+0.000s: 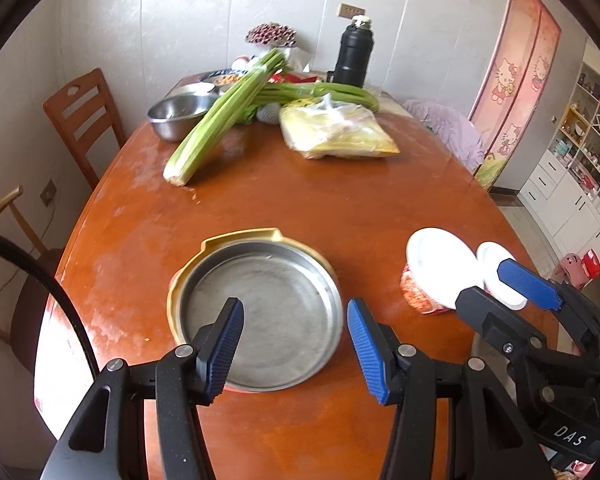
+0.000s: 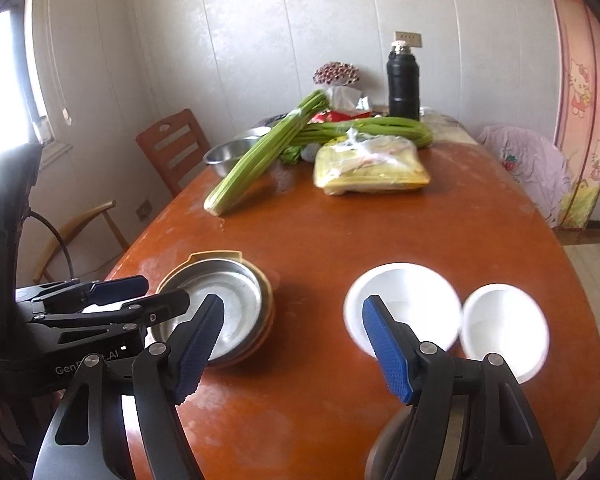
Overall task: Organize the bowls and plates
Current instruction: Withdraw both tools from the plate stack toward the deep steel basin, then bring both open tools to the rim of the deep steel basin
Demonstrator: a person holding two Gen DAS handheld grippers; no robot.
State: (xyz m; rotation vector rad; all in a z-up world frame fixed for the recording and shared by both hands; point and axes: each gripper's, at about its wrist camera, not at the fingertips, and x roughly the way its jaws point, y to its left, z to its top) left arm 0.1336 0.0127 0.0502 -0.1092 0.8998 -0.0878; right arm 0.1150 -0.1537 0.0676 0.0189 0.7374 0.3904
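Orange table (image 1: 300,208) holds near-left stacked pans (image 1: 260,312), lower ones mostly hidden, and near-right white bowls (image 2: 404,304); left gripper (image 1: 296,344) and right gripper (image 2: 292,340), marked "DAS", gape empty.

pale panelled wall (image 2: 260,40), wooden chair (image 2: 172,148), bright window (image 2: 4,80) at left.

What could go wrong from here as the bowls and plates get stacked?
1. The two white bowls sit touching, so gripping the larger one may knock the smaller toward the table edge.
2. The metal plate already rests on a stack of other plates; a nudge from the open left gripper could slide it off.
3. The right gripper and the left one are close together and could collide.
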